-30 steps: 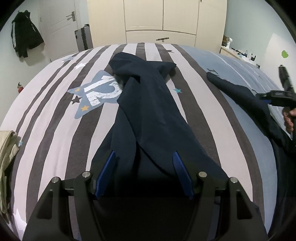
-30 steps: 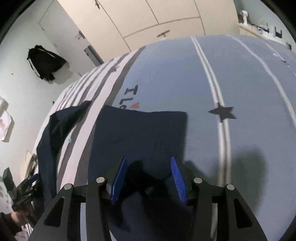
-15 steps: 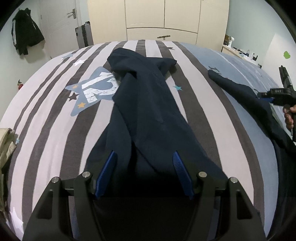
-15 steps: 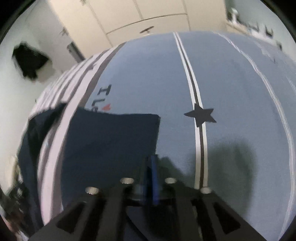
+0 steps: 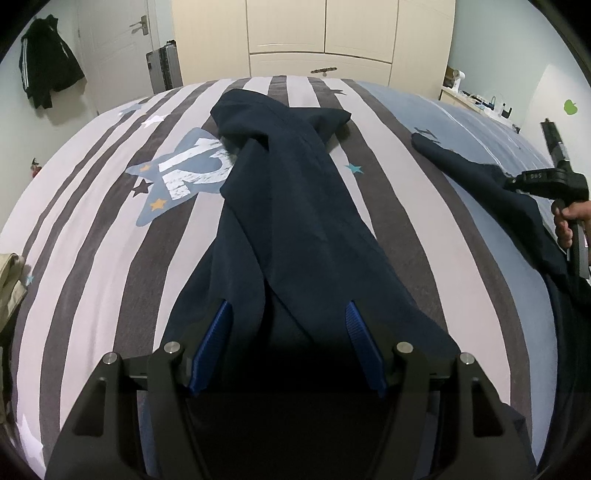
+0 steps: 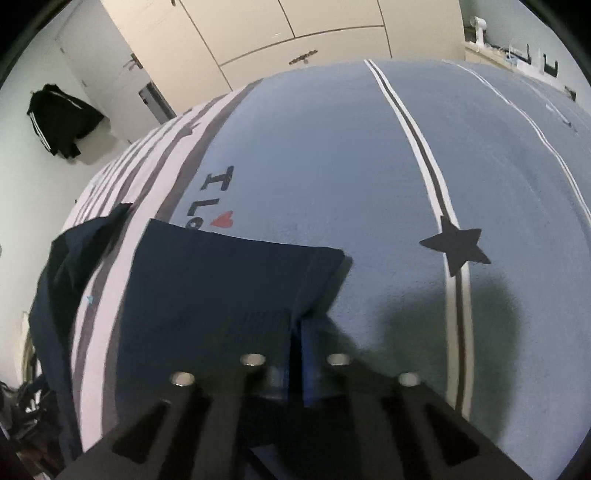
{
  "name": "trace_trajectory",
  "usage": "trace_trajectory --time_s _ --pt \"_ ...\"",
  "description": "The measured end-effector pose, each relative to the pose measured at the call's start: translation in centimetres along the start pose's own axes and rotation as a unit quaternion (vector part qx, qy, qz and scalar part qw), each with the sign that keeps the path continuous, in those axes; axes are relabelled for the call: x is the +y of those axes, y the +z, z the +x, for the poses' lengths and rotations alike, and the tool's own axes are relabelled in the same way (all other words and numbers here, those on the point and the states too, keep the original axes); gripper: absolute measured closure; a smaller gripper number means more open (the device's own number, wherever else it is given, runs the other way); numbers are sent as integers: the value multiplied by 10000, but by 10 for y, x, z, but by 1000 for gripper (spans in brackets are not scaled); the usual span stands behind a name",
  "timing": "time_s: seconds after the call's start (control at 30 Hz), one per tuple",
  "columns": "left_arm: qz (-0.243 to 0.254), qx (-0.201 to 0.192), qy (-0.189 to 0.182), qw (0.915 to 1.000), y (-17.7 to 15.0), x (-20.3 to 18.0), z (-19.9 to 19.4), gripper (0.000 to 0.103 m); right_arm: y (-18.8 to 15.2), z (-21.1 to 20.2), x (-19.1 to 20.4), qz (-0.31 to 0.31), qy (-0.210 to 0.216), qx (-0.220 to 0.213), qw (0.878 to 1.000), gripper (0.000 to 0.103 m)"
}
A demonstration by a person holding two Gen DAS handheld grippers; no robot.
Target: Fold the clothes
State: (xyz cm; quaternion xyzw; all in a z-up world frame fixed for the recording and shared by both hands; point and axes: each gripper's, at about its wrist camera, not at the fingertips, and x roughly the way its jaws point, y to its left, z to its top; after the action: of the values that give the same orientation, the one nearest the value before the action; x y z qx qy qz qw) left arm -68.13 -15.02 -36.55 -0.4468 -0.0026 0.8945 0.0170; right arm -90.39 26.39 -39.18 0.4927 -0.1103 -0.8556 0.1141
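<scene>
Striped bedcover [image 5: 92,258], grey-white left, blue right; cream wardrobe [image 5: 325,33] behind. Navy garment [image 5: 295,221] lies across it. Left gripper [image 5: 288,343] open over garment; right gripper [image 6: 301,332] pinches its edge.

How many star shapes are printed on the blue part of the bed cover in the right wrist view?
1. A dark star lies on the striped line of the bed cover, right of the navy garment. Others may be hidden under the garment or the right gripper.
</scene>
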Motion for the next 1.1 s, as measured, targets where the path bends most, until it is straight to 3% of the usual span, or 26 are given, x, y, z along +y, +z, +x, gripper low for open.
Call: trace_trajectory --time_s 0.17,0.33,0.43,0.53,0.63,0.7,0.77,0.83,0.9,1.07,1.1 --pt "-21 -2 -4 10000 -3 2 -2 41 -1 -34 12 -227 36 -383 9990 101" --pt "-28 0 30 10000 -2 2 -4 41 17 -77 6 -520 -420 -875 9939 102" --pt "-21 -20 45 10000 1 1 -5 41 46 -110 -14 -830 -975 -1207 9844 102" --pt "-21 -37 51 10000 5 -1 -7 41 90 -131 -60 -610 -1745 -1433 9723 102" --pt "26 -40 44 10000 8 -7 -10 41 131 -141 -103 -301 -2608 -1538 9526 101" --pt "39 -33 47 10000 9 -9 -11 41 147 -143 -125 -127 -2888 -1335 9480 97" --pt "39 -29 52 10000 10 -11 -12 41 151 -152 -131 -259 -3226 -1428 9353 86" --pt "23 -28 60 10000 10 -11 -13 41 146 -154 -134 -236 -3265 -1391 9346 52" --pt "-9 -28 66 10000 10 -12 -13 41 131 -145 -136 -341 -3258 -1136 9380 50" --pt "31 -25 73 10000 11 -13 -14 41 53 -112 -131 -407 -2598 -409 9639 52" --pt "42 -20 80 10000 11 -12 -14 41 39 -116 -134 -436 -2572 -361 9647 52"
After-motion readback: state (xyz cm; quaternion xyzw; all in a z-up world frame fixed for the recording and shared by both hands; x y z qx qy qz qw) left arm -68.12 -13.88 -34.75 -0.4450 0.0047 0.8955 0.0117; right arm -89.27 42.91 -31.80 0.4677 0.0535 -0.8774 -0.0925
